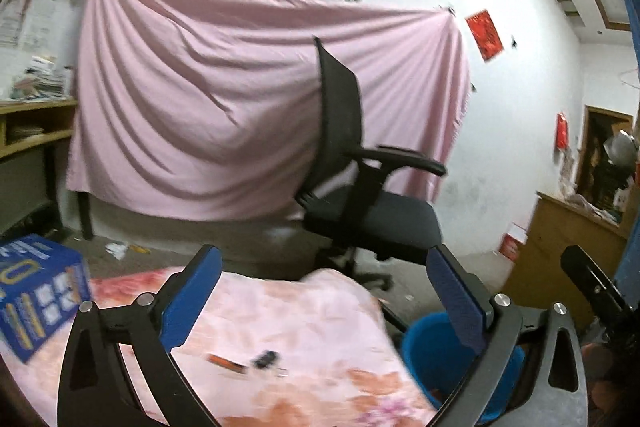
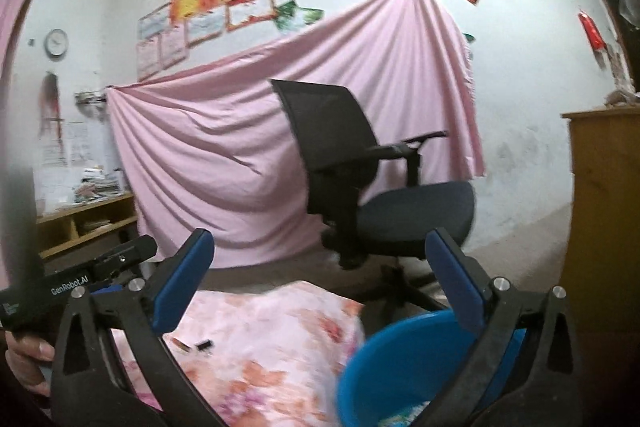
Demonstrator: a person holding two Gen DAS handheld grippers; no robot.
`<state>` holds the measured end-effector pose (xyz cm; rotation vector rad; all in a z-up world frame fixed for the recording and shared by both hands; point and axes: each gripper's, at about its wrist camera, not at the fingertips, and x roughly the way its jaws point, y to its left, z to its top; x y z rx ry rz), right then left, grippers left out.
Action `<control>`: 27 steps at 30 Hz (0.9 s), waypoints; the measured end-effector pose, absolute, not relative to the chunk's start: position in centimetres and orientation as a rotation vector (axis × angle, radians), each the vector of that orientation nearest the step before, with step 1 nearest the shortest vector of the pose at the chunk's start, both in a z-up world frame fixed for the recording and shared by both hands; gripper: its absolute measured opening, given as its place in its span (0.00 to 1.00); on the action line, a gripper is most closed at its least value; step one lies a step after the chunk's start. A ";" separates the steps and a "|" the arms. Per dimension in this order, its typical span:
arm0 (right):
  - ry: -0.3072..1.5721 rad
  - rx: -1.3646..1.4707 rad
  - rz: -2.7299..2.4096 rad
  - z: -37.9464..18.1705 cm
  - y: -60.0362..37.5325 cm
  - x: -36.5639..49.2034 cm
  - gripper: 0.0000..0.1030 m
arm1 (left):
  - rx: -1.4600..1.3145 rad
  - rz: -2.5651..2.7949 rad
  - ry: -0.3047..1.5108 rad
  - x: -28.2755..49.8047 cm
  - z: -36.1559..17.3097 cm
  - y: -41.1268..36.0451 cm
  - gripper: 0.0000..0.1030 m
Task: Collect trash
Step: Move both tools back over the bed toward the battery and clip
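Trash scraps [image 1: 248, 363], 1 orange and 1 dark, lie on floral desk [image 1: 300, 327] between left gripper [image 1: 324, 291] fingers, spread wide, empty. Blue bucket [image 2: 400, 359] under right gripper [image 2: 320, 279] right finger [image 2: 452, 279]; fingers wide, empty.

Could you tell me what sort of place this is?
Probably a lived-in home study: a black office chair, certificates and a wall clock on the wall, and wooden shelves stacked with papers.

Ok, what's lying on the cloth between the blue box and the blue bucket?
In the left wrist view, an orange strip, a small dark piece and a tiny pale bit lie on the floral cloth between the blue box and the blue bucket.
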<state>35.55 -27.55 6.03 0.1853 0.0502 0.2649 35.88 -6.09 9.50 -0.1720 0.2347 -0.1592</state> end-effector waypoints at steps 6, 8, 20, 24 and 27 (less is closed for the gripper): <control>0.043 0.159 0.323 5.6 -23.4 35.8 1.00 | -0.150 -0.091 0.196 34.0 8.6 -2.0 0.97; 0.045 0.149 0.336 5.6 -22.2 36.0 1.00 | -0.143 -0.072 0.186 33.4 8.2 -0.6 0.97; 0.137 0.084 0.374 4.2 -16.4 38.2 1.00 | -0.149 -0.039 0.254 33.7 4.8 4.7 0.97; 0.258 0.039 0.370 2.5 -14.3 40.6 1.00 | -0.160 -0.032 0.319 35.1 3.4 5.6 0.97; 0.352 -0.004 0.362 1.1 -12.9 42.2 1.00 | -0.157 -0.032 0.369 36.1 2.7 5.9 0.97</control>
